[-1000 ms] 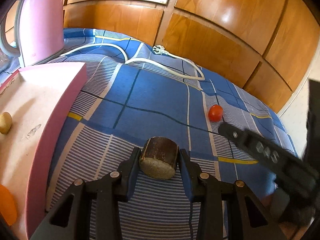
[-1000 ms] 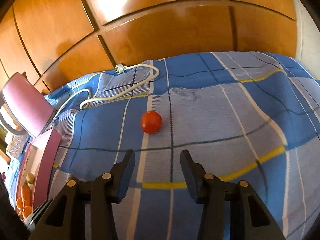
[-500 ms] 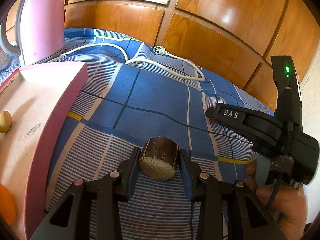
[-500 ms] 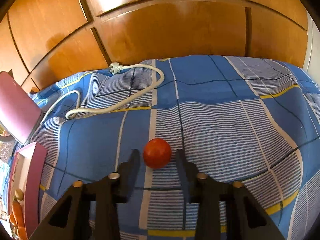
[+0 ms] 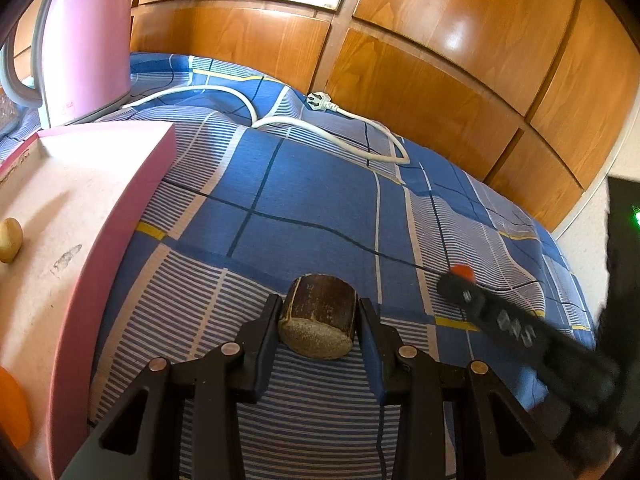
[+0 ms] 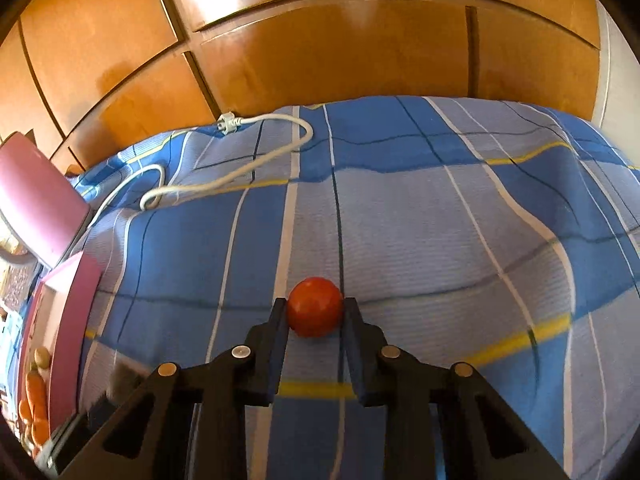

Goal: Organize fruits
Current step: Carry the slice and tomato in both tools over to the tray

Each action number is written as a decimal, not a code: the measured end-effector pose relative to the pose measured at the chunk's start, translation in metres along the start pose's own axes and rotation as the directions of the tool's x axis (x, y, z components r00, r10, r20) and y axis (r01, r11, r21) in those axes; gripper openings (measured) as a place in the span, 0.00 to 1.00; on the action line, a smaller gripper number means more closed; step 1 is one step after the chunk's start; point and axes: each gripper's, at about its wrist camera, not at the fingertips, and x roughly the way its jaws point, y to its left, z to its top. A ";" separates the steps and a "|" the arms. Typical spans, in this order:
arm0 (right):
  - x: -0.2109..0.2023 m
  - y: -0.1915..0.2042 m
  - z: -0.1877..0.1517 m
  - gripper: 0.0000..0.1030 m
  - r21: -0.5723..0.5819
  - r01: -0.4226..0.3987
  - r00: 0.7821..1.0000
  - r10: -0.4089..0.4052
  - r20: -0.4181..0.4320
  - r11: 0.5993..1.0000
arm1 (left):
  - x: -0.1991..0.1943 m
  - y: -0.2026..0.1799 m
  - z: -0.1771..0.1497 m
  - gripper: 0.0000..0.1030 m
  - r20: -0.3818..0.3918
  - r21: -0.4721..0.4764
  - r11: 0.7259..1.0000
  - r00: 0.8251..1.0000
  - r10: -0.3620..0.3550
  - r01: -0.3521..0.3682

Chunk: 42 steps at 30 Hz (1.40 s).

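My left gripper [image 5: 318, 322] is shut on a brown cylindrical chunk [image 5: 320, 326], held over the blue checked cloth [image 5: 320, 200]. My right gripper [image 6: 315, 314] is shut on a small red tomato [image 6: 315, 312] that rests on the cloth. In the left wrist view the right gripper [image 5: 456, 282] shows at the right with the tomato [image 5: 463, 270] peeking past its tip. A pink tray [image 5: 120, 248] at the left holds a small potato [image 5: 9, 240] and an orange fruit [image 5: 12, 408].
A white power cord with plug [image 5: 320, 102] lies across the back of the cloth. A pink kettle [image 5: 84, 40] stands behind the tray. Wooden cabinet panels [image 5: 440, 60] close the far side. The tray also shows in the right wrist view [image 6: 68, 340] with orange fruits [image 6: 34, 396].
My right gripper moved forward around the tomato and closed on it. My left gripper kept still with the brown chunk.
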 end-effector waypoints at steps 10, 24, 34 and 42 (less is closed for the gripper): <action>-0.027 0.004 -0.032 0.26 -0.020 0.031 0.999 -0.032 -0.037 0.999 | 0.000 0.001 0.000 0.36 -0.003 -0.006 1.000 1.000 -0.009 0.009; -0.028 0.006 -0.040 0.27 -0.048 0.047 0.999 -0.047 -0.001 0.998 | -0.011 0.000 -0.008 0.36 0.002 0.016 1.000 1.000 0.002 -0.002; -0.037 0.012 -0.050 0.26 -0.077 0.073 0.997 -0.073 -0.004 0.994 | -0.036 -0.004 -0.033 0.36 0.029 0.088 0.995 0.998 0.047 -0.049; -0.048 0.007 -0.057 0.25 -0.050 0.037 0.999 -0.037 -0.017 0.998 | -0.053 -0.007 -0.054 0.36 0.050 0.150 0.985 0.996 0.075 -0.082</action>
